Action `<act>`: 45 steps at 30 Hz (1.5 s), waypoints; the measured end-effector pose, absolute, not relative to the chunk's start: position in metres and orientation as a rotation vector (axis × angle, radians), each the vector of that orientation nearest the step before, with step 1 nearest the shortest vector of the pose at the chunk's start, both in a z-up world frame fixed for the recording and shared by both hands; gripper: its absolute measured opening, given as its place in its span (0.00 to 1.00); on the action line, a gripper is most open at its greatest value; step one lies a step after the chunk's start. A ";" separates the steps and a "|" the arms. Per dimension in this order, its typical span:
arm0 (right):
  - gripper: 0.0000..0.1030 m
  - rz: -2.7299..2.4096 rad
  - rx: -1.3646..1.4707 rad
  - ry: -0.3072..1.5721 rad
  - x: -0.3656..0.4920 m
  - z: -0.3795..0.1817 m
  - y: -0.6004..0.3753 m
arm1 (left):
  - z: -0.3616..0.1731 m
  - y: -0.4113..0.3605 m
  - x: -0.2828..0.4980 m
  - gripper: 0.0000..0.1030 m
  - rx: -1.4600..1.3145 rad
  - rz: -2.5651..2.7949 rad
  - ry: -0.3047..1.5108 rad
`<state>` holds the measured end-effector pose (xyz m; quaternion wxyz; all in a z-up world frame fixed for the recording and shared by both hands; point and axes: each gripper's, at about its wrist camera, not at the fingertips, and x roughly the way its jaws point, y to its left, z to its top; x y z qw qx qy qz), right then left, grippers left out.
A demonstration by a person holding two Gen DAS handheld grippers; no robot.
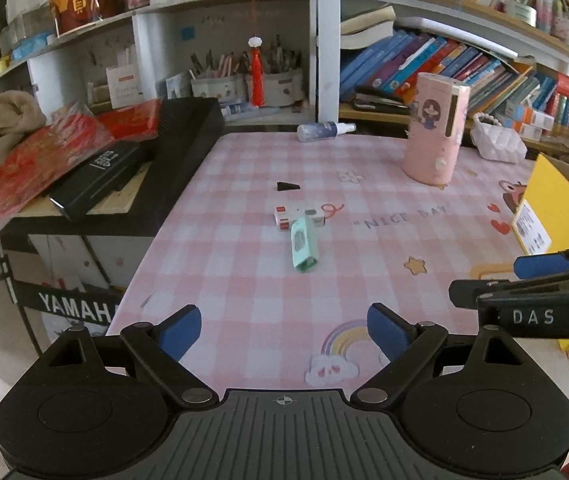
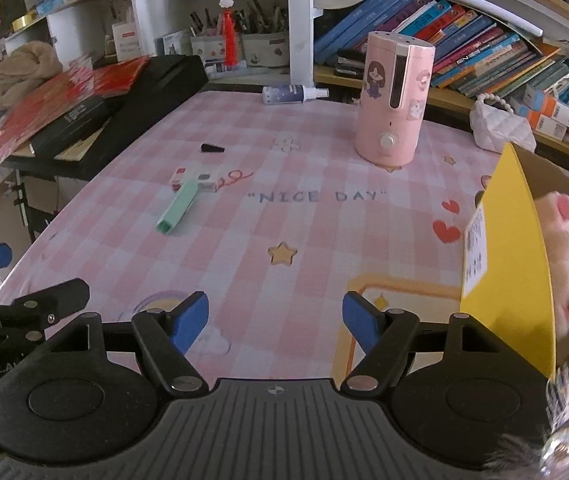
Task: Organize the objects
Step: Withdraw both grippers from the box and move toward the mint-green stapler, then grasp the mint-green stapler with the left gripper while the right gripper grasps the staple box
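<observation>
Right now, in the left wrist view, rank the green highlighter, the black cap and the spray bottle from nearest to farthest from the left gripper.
1. Green highlighter, centre of the table, ahead of the left gripper.
2. Black cap, just beyond it.
3. Spray bottle, lying at the far edge.

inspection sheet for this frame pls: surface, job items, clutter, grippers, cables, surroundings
Surface: pink checked tablecloth printed "NICE DAY", lying flat.
Job's things: mint green rectangular tube lying partly on a small white and red box; small black wedge-shaped piece apart behind them; blue spray bottle on its side at the far edge; tall pink cylindrical appliance upright; yellow cardboard box on the right, holding a pink plush toy.
Clutter: white quilted handbag near the shelf.
Grippers: left gripper open, empty; right gripper open, empty.
Cables: nothing seen.
Surroundings: bookshelf behind; black keyboard with red packets at left.
</observation>
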<state>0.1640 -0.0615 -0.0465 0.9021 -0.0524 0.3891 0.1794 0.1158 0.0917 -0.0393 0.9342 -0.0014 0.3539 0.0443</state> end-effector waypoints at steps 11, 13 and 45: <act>0.70 0.349 -0.041 0.780 0.229 -0.038 -0.060 | -0.047 0.096 0.173 0.80 -0.004 0.127 0.731; 0.70 0.345 -0.032 0.767 0.240 -0.036 -0.059 | -0.050 0.096 0.186 0.79 -0.002 0.129 0.738; 0.71 0.344 -0.015 0.755 0.293 -0.035 -0.060 | -0.094 0.091 0.262 0.22 -0.020 0.127 0.842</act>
